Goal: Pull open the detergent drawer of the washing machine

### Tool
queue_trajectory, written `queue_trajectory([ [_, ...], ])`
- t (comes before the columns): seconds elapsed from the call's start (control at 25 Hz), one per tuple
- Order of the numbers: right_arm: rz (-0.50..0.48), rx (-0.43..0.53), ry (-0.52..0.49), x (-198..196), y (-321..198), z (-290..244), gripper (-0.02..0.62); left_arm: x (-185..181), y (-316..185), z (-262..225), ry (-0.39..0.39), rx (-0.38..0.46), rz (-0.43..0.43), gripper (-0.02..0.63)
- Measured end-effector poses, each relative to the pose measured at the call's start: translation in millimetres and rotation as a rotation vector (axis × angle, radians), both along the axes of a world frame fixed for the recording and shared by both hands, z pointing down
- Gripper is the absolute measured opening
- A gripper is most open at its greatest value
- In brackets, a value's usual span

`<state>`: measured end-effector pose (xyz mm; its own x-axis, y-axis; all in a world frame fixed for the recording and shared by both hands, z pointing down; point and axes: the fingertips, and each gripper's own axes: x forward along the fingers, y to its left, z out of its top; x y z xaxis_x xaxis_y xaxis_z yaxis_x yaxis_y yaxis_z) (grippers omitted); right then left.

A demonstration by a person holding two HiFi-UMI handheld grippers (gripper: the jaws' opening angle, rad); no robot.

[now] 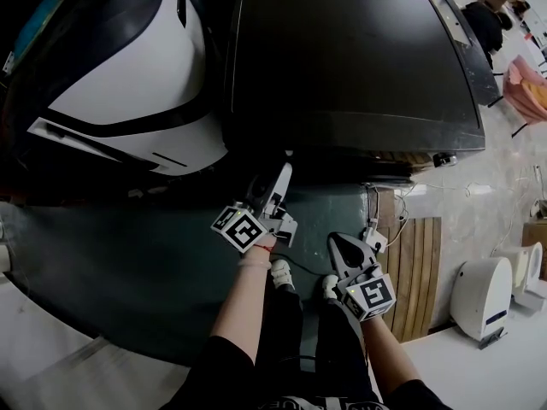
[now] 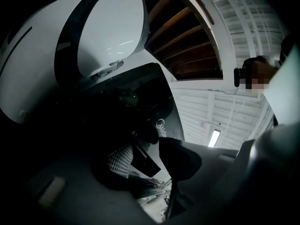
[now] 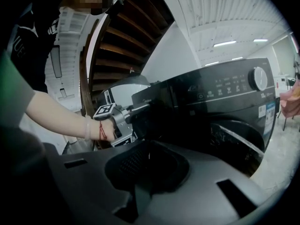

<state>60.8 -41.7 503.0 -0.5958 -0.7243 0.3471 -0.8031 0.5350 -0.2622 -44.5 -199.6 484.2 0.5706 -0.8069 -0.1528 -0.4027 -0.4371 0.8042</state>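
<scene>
The detergent drawer (image 3: 161, 102) is located at the upper left of the front panel of the black washing machine (image 1: 350, 58). The left gripper (image 1: 279, 178) is presented to it, jaws released, nothing clamped. The right gripper (image 1: 339, 244) is positioned apart, jaws clenched and empty.

A large test hall or showroom, not a home. Ahead of the left gripper (image 1: 280, 182), a black washer (image 1: 350, 58) and a white machine (image 1: 128, 67) stand side by side by a green mat (image 1: 128, 263). Above them are bare stairs (image 3: 124, 36) and a ribbed ceiling (image 3: 220, 18) with strip lights (image 3: 225, 43). Right of the right gripper (image 1: 344, 248), a pale polished floor (image 1: 504, 178) holds another white appliance (image 1: 483, 293).
</scene>
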Motion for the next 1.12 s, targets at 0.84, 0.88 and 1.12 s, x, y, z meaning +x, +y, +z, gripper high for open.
queue_trajectory([
  [0.84,0.063,0.021,0.022,-24,-11,12,0.012,-4,-2,-2,0.244,0.037,0.038,0.135],
  [0.88,0.066,0.017,0.023,-23,-10,13,0.013,-3,-2,-2,0.250,0.036,0.042,0.132],
  [1.12,0.094,0.006,0.022,-22,-7,15,0.013,-2,2,-2,0.255,0.036,0.076,0.121],
])
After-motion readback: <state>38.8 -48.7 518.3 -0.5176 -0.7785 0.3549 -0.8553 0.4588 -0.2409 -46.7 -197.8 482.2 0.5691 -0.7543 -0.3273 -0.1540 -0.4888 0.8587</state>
